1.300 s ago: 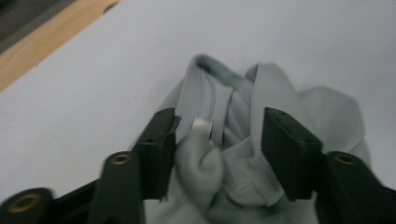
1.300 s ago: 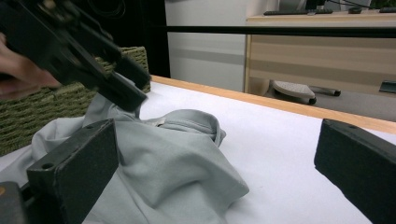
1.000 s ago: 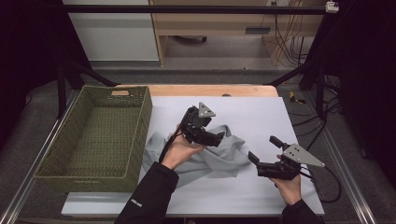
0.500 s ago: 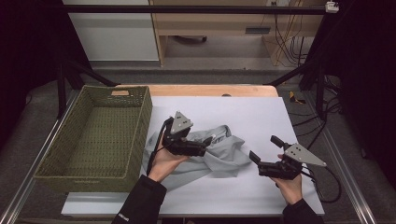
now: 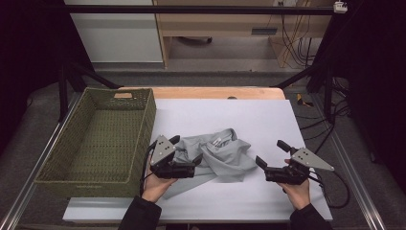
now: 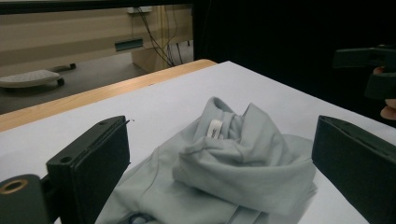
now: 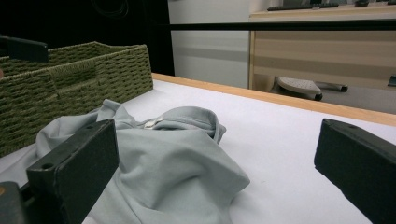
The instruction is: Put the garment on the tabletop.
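Observation:
A crumpled light grey shirt (image 5: 221, 157) lies on the white table cover (image 5: 230, 115), with its collar label up (image 6: 215, 128). My left gripper (image 5: 186, 149) is open at the shirt's left edge, low over the cloth, and holds nothing. In the left gripper view the shirt (image 6: 233, 163) lies between and beyond the wide-apart jaws. My right gripper (image 5: 270, 153) is open just right of the shirt, not touching it. From the right gripper view, the shirt (image 7: 173, 158) sits ahead of the left jaw.
A green woven basket (image 5: 143, 120) stands along the table's left side, close to the shirt (image 7: 70, 79). The wooden table edge (image 5: 201, 92) runs along the far side. Cables trail off the right edge (image 5: 335, 191).
My left gripper has moved left and toward the person, from above the shirt's middle to its left edge. The right gripper has stayed where it was.

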Available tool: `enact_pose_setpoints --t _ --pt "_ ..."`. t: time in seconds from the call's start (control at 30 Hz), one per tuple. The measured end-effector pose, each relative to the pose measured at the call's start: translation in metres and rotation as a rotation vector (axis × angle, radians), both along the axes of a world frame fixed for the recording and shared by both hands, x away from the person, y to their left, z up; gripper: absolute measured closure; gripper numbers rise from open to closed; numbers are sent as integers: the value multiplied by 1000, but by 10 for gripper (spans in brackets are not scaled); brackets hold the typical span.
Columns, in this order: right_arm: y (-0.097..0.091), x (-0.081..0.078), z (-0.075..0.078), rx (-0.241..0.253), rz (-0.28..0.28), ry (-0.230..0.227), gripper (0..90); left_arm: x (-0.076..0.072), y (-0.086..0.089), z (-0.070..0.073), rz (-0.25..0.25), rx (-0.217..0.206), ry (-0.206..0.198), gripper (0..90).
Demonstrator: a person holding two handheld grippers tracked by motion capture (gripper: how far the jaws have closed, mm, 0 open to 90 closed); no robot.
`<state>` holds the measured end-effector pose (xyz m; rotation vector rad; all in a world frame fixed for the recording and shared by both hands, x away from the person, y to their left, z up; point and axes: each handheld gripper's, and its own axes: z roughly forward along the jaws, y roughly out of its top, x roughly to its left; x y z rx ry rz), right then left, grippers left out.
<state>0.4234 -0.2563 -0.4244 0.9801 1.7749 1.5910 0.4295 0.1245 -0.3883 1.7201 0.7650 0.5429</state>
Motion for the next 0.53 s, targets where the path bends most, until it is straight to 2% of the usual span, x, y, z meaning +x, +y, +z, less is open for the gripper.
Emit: enact_pose_setpoints --t 0.1,0.17,0.33,0.4,0.53 --pt "-2 0 0 0 -1 5 4 -3 7 -4 -5 -21 3 34" --pt "-2 0 0 0 2 1 4 -6 11 -6 -2 -32 -12 33" --pt "-2 0 -2 -1 -6 13 4 -9 17 -9 -10 -35 -11 29" --pt "-3 1 -3 -13 2 0 4 -9 17 -11 -11 -39 -9 27" --pt "-3 1 -3 -14 4 4 4 -8 19 -11 -9 -41 -7 23"
